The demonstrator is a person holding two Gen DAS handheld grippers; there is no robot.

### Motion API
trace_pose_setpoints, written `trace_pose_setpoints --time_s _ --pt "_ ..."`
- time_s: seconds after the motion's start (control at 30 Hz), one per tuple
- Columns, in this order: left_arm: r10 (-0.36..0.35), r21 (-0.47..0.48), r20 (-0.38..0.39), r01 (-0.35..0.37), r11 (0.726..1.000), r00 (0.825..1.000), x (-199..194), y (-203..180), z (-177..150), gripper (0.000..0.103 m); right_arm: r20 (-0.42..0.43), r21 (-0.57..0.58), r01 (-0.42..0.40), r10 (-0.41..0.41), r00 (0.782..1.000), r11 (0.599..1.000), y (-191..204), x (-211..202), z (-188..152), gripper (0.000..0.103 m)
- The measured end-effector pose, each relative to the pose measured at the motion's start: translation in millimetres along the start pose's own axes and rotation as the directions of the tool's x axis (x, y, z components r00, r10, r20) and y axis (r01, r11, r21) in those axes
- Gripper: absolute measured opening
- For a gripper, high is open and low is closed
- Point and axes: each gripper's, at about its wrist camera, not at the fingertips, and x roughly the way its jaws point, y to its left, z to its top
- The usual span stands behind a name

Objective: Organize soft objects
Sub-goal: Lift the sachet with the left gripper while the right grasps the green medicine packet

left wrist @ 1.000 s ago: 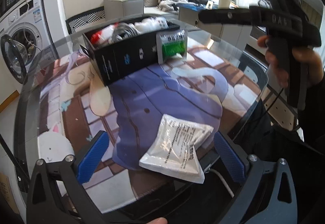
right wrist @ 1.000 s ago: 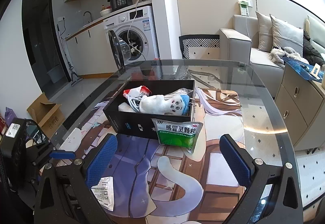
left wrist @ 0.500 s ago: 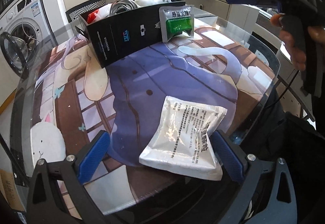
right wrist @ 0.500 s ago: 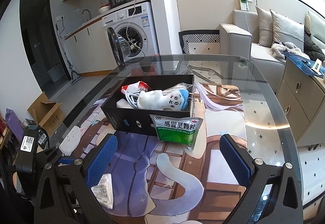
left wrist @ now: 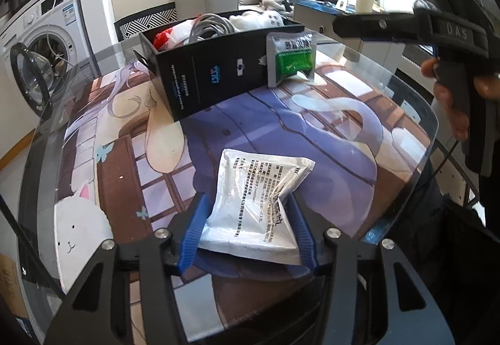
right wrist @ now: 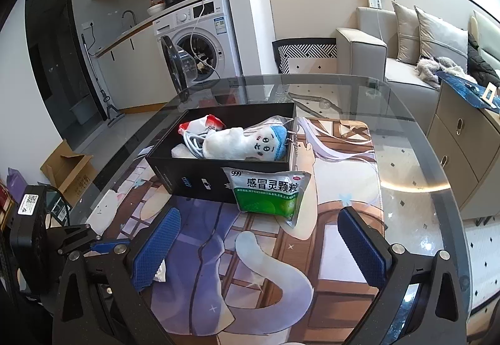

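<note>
A white foil pouch (left wrist: 256, 198) with black print lies on the picture mat near the table's front edge. My left gripper (left wrist: 247, 232) is shut on the pouch, its blue pads pressing both sides. A black open box (right wrist: 218, 157) holds a white plush toy (right wrist: 247, 143), a cable coil and a red-white packet. A green medicine pouch (right wrist: 268, 192) leans against the box's front wall; it also shows in the left wrist view (left wrist: 292, 59). My right gripper (right wrist: 259, 246) is open and empty, held above the mat short of the green pouch.
The round glass table (right wrist: 415, 188) carries a cartoon picture mat (left wrist: 312, 126). A washing machine (right wrist: 200, 42) with its door open stands behind. A sofa (right wrist: 390, 48) and a cabinet (right wrist: 462, 132) are at the right. A cardboard box (right wrist: 68, 170) is on the floor.
My left gripper has moved forward and closed its pads onto the white pouch, crumpling its right edge. The right gripper has stayed open and nearly still.
</note>
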Motion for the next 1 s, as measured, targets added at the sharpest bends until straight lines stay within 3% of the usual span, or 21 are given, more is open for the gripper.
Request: trace_pose_setpoints --time_s 0.33,0.7,1.0 --pt "-0.002 -0.040 0.016 0.003 0.999 1.000 9.9 4.5 15.9 0.044 -0.032 0.038 0.012 -0.011 0.999 0.999 -13.8 15.5 -4.4 0.102" --pt "0.024 -0.097 0.032 -0.021 0.995 0.999 20.1 16.3 29.5 0.044 -0.107 0.074 0.025 -0.017 0.994 0.997 -13.5 63.2 -1.8 0.102" --pt "0.034 -0.127 0.048 -0.028 0.991 0.998 17.3 25.1 30.0 0.044 -0.152 0.068 0.095 -0.084 0.985 0.993 -2.9 99.6 6.4 0.102"
